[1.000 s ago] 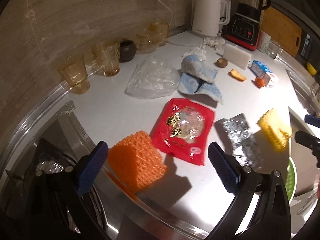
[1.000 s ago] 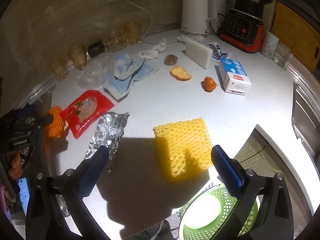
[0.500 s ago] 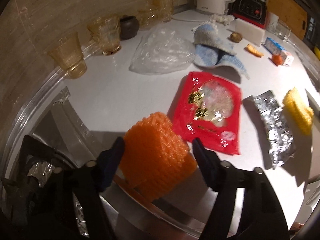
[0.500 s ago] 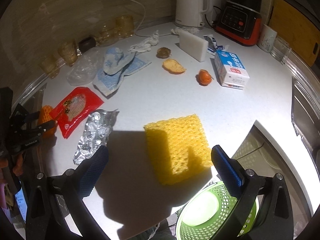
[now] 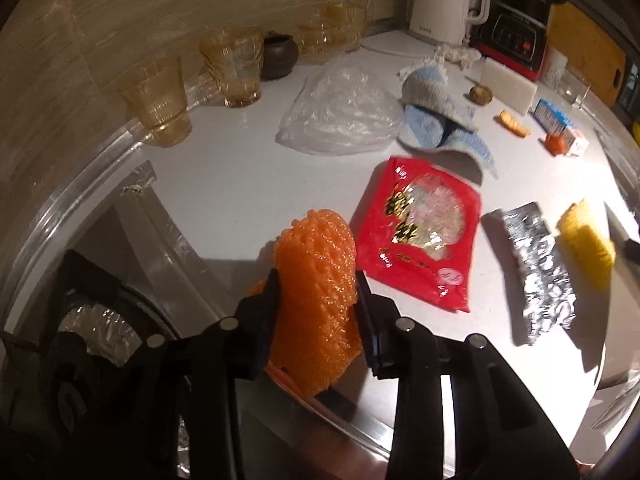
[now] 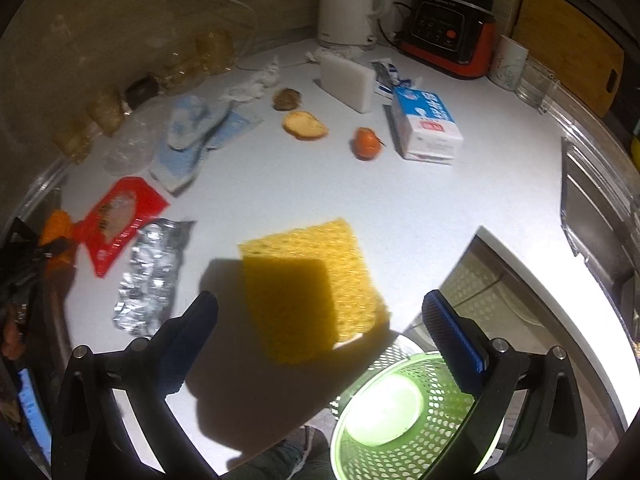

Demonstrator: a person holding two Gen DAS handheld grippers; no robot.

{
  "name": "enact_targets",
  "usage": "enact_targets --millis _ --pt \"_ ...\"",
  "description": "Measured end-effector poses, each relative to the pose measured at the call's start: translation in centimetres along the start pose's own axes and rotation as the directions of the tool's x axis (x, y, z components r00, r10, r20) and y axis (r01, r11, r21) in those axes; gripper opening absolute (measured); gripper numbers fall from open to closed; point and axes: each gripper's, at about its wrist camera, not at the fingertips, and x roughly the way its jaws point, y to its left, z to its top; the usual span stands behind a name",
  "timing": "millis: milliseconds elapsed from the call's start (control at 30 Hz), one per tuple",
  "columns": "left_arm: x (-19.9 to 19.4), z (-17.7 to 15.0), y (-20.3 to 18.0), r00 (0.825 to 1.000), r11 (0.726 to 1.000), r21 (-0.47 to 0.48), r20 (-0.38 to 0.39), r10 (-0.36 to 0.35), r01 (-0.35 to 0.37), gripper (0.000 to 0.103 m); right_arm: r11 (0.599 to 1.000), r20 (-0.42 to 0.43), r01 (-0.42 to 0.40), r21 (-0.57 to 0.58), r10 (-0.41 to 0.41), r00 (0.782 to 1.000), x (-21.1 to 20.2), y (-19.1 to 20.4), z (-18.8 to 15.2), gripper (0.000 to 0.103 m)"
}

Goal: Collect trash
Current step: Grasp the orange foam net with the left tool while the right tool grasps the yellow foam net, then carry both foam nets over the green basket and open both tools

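While left tongs (image 5: pixel 318 285) close on orange foam net (image 5: pixel 316 280) at counter edge (image 5: pixel 352 412) — right tongs (image 6: pixel 320 312) spread, bare counter beyond.

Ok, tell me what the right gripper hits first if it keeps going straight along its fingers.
Most likely the yellow foam net lying on the counter. It sits right ahead, between the open fingers of the right gripper. Depth is hard to judge, so the gap is unclear.

Kettle (image 6: pixel 350 0) top cut off; green basket (image 6: pixel 400 420) partly behind right gripper (image 6: pixel 320 344).
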Motion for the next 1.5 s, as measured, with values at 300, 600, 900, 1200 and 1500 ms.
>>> enact_targets --millis 300,600,900,1200,1500 --pt "-5.0 0.6 -2.2 0.993 0.996 0.03 0.078 -0.086 0.084 0.035 1.0 -0.114 0.005 0.024 -0.003 0.994 5.8 -1.1 0.0 0.101" --pt "-7.4 -0.2 -8.9 0.978 0.978 0.108 0.09 -0.187 0.177 0.036 0.994 -0.076 -0.103 0.021 0.105 0.992 5.2 -1.3 -0.3 0.064" --pt "-8.6 -1.0 -16.2 0.95 0.929 0.24 0.064 -0.304 0.281 0.036 0.976 -0.037 -0.208 0.063 0.211 0.977 1.9 -3.3 -1.8 0.014" --pt "-6.4 -3.9 -30.4 0.809 0.714 0.382 -0.223 -0.544 0.586 0.039 0.976 -0.061 -0.034 0.217 0.048 0.997 -3.4 -16.5 -9.7 0.015" --pt "-1.0 -7.9 -41.4 0.764 0.652 0.403 -0.408 -0.501 0.642 0.054 0.965 -0.173 0.014 0.262 0.032 0.984 -2.9 -23.8 -17.0 0.018"
